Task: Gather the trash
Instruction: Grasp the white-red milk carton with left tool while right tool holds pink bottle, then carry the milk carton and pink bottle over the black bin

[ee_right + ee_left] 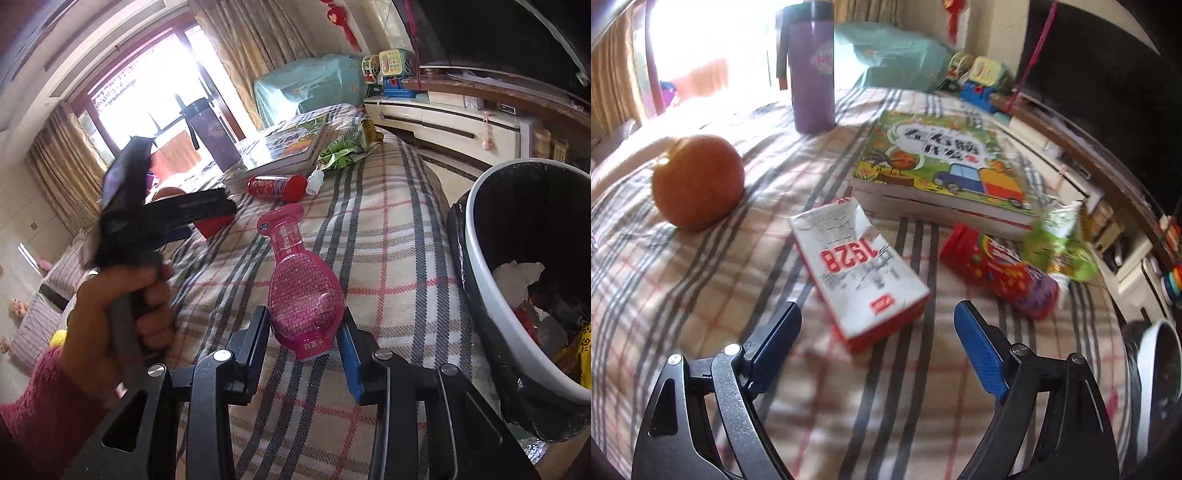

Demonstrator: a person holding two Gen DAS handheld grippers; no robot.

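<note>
My left gripper (877, 314) is open just in front of a torn white and red carton (858, 269) lying on the plaid cloth. A red snack tube (997, 269) and a green wrapper (1058, 243) lie to its right. My right gripper (304, 328) is shut on a pink plastic bottle (299, 288), held by its base above the cloth. The white trash bin (491, 295) with a black liner stands to the right, with trash inside. The left gripper (207, 214) also shows in the right wrist view, held by a hand.
An orange (696, 181), a purple tumbler (812, 74) and a picture book (945, 162) sit on the cloth-covered table (399, 236). A small white bottle (316, 181) lies by the red tube (277, 186). Cabinets (443, 114) and toys stand beyond.
</note>
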